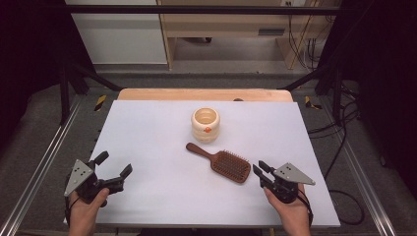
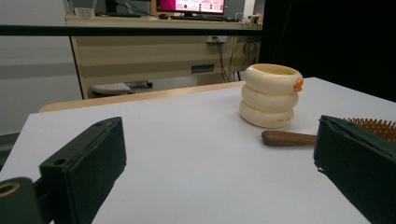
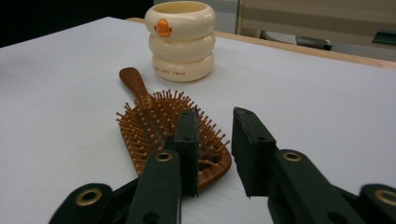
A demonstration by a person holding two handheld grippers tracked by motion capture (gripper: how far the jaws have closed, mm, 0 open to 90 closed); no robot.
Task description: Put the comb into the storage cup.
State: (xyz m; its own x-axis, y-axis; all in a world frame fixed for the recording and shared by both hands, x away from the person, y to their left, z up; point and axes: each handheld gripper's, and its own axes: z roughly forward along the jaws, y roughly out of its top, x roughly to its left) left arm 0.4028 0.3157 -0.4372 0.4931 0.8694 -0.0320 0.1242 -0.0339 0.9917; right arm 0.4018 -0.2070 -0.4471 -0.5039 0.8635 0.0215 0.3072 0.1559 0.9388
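Lab or test room, I judge. Beyond my fingers [image 2: 88,163], white tabletop [image 1: 162,132] sits inside black metal frame [image 1: 196,9], rails along both sides. Far past fingertips: wooden desk [image 2: 154,51] with lit monitor [image 2: 190,5], keyboard, wall socket, cables [image 1: 300,44] dangling down. Grey carpet floor [image 1: 44,128], yellow-black hazard tape [image 1: 100,102] at table corners, dark curtains on either side of me.

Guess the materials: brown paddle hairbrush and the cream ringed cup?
Brown paddle hairbrush: looks like wood, a smooth reddish-brown handle with a slight sheen; the pins share the colour, wood or plastic, hard to tell. Cream three-ring cup: glossy and even in colour, probably ceramic or moulded plastic, with an orange dot on one side.
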